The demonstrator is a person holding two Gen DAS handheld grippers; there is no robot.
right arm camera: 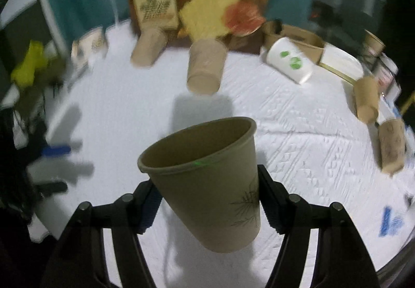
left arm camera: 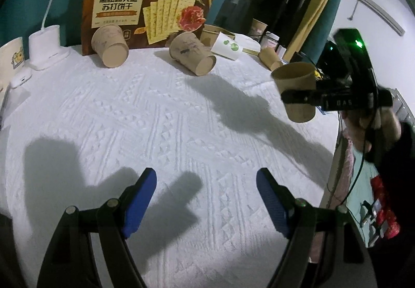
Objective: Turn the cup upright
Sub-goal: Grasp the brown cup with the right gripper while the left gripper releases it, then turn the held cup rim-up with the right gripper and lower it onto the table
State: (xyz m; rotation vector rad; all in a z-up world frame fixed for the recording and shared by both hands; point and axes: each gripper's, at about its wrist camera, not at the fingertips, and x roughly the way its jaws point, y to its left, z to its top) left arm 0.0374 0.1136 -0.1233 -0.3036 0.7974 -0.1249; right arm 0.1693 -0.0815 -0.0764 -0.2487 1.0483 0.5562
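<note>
My right gripper (right arm camera: 207, 199) is shut on a brown paper cup (right arm camera: 207, 179) and holds it above the white cloth, mouth up and tilted toward the far left. The same cup (left arm camera: 295, 90) shows at the right of the left wrist view, clamped in the right gripper (left arm camera: 298, 98), nearly upright. My left gripper (left arm camera: 206, 197) is open and empty, low over the near part of the cloth. Two brown cups lie on their sides at the back, one left (left arm camera: 110, 46) and one middle (left arm camera: 193, 54).
A cracker box (left arm camera: 153, 0) stands at the back. A white cup with green dots (left arm camera: 228, 46) lies beside it, with more brown cups (right arm camera: 367, 98) along the right edge. A white charger (left arm camera: 45, 45) sits at the back left. The table edge (left arm camera: 334, 148) runs down the right.
</note>
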